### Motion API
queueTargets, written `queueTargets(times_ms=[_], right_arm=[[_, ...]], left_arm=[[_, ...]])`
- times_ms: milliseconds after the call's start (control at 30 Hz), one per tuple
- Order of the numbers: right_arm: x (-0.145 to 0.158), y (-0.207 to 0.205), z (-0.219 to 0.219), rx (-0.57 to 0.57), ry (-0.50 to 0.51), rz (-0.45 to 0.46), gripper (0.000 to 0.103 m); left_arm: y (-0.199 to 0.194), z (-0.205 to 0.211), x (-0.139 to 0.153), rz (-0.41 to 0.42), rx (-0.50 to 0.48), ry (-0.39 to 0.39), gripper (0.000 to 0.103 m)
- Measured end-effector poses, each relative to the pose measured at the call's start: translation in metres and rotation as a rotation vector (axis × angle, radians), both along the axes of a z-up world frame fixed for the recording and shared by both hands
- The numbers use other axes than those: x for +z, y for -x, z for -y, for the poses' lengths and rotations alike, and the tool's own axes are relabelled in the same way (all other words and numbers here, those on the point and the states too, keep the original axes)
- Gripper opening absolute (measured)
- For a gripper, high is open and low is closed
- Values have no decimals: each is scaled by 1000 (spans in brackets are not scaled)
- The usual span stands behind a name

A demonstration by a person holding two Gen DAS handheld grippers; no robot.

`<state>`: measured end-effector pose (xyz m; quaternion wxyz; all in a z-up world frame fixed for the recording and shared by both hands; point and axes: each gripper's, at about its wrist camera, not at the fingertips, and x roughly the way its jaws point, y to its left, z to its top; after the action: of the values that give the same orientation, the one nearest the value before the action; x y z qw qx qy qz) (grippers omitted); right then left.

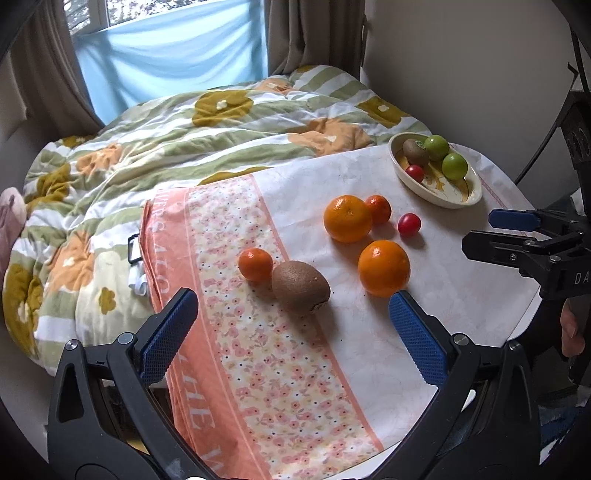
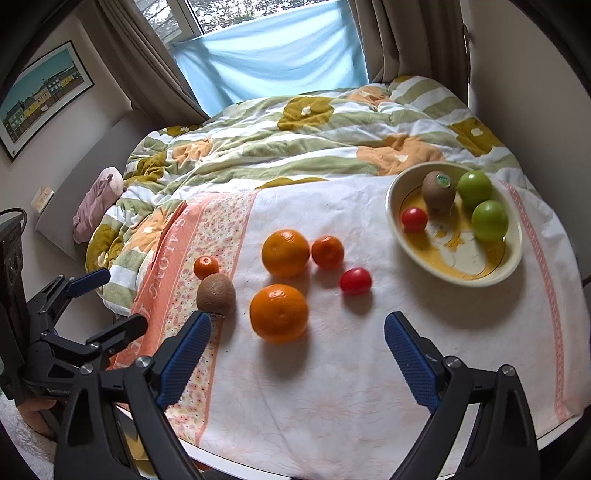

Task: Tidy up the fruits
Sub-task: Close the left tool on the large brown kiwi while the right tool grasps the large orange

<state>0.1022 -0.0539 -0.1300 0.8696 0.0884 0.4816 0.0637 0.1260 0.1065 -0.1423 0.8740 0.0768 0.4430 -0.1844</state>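
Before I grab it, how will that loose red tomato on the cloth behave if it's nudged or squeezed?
The tomato looks round and glossy, so it would probably roll on the flat cloth and may slip between pads. It seems small and thin-skinned, so a hard squeeze could likely split it.

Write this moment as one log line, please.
left tongs: open, empty | right tongs: open, empty | bowl: four fruits | cloth: six loose

A bed under a rumpled flower-print quilt (image 2: pixel 295 147) fills the room — behind it a daylit window (image 2: pixel 236 11) with pale blue cloth (image 2: pixel 273 55), brown curtains (image 2: pixel 410 40), a framed picture (image 2: pixel 40 96) on a plain wall.
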Motion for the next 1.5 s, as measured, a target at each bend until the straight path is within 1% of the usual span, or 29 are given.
queueTargets(times_ms=[167,233,367,467,567,667,1000,1033,1100,1133,1267,1400,1500], right_arm=[[-24,-9,-14,-35,-11,-27,94],[-32,-12,-19,-48,-15,-34,94],[-47,-22,-23,-60,-12,-55,94],[-54,-26,-22,-77,-16,-65,94],[-58,-28,-19,-96,-27,-73,94],[-61,-29,-20,-100,-24,-79,94],[-66,-29,-18,-113,-35,-88,94],[-67,-29,-18,-114,-35,-89,94],[-67,-30,-17,-115,-37,-91,94],[-68,-29,-17,-116,-38,-92,94],[-70,-28,-16,-112,-38,-96,94],[-74,-29,-18,-108,-39,-103,94],[-75,-31,-19,-105,-37,-105,94]], left_arm=[[-10,5,-27,-5,-76,-11,103],[-14,10,-37,-9,-98,-22,101],[-25,18,-57,-33,-125,-26,94],[-32,21,-69,-57,-126,-21,85],[-38,22,-78,-89,-116,-11,82],[-42,22,-83,-111,-105,4,80],[-52,27,-86,-135,-54,32,80],[-53,28,-87,-138,-51,35,79],[-56,28,-90,-152,-39,29,65],[-57,27,-92,-152,-32,22,61],[-61,22,-93,-171,-35,54,61],[-55,24,-92,-161,-48,31,61],[-52,22,-91,-166,-49,31,61]])
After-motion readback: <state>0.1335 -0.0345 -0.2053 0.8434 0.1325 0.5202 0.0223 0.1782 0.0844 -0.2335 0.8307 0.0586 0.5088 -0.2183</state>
